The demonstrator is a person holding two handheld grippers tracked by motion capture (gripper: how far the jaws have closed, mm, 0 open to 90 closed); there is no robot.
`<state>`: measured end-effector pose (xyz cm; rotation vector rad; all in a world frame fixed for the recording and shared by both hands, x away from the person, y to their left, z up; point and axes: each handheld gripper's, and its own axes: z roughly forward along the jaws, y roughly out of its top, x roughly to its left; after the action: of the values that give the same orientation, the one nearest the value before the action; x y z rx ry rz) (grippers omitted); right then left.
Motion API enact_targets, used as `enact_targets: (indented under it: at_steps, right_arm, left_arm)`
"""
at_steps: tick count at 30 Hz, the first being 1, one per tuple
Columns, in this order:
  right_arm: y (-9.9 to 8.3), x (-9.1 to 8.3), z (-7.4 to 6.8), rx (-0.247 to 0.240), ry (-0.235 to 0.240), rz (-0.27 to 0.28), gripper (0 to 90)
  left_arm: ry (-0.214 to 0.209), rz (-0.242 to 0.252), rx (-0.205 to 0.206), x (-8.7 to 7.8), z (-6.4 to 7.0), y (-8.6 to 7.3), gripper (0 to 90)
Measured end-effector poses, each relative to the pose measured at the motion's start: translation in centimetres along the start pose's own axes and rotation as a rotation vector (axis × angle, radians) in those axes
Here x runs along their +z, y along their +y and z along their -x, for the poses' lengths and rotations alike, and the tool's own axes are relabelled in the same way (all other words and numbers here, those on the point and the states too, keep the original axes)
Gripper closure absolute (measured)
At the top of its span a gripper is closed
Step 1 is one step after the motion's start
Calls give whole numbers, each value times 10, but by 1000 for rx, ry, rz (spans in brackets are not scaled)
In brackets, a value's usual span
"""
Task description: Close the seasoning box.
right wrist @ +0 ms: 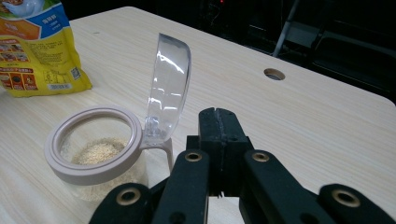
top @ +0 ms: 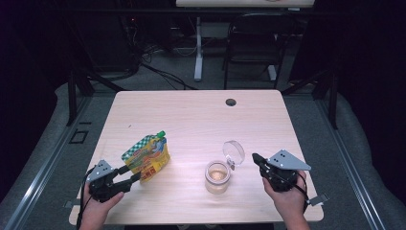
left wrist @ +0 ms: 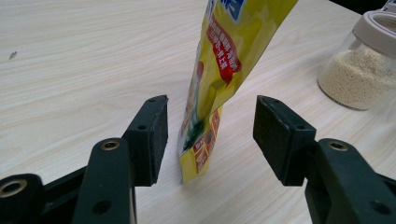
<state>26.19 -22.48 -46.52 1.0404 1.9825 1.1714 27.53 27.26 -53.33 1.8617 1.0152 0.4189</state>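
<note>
**Pouch between parted jaws, jar open beside a shut gripper**

At the left of the high view, the left gripper (top: 130,178) lies low over the table (top: 191,110), held by a hand (top: 98,208) that comes in from the bottom edge. Its jaws stand wide apart on either side of the lower corner of a yellow spouted pouch (top: 148,155). In the left gripper view the pouch (left wrist: 219,70) stands upright on its bottom edge in the gap between the two pads, with bare wood showing on both sides of it, so the jaws grip nothing. The pouch has a green cap and a green-and-white checked top, and it leans slightly toward the far side of the table.

Near the middle sits a small clear jar (top: 218,176) with a pale ring round its mouth and a shallow layer of light grains inside. Its clear lid (top: 234,153) is hinged back and stands upright at the jar's right rim.

To the right, the right gripper (top: 255,158) points toward the jar, close to the lid but apart from it. In the right gripper view its jaws are pressed together with nothing between them, just beside the hinge of the lid (right wrist: 168,88).
</note>
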Motion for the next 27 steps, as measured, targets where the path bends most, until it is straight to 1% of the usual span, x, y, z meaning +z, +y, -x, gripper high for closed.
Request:
enact_targets:
  at_steps: [5, 7, 10, 24, 27]
  right_arm:
    - [-4, 5, 1, 10, -7, -9, 900]
    - [-5, 6, 1, 9, -9, -14, 900]
    - [-6, 9, 1, 7, -10, -20, 900]
    - [-7, 20, -1, 6, 0, -34, 900]
    - [-7, 21, -2, 4, 2, -33, 900]
  left_arm:
    - [1, -6, 2, -1, 1, 0, 454]
    - [1, 3, 0, -1, 2, 0, 454]
    - [1, 2, 0, -1, 2, 0, 454]
    - [4, -4, 10, -3, 1, -1, 454]
    - [6, 4, 7, -3, 1, -2, 454]
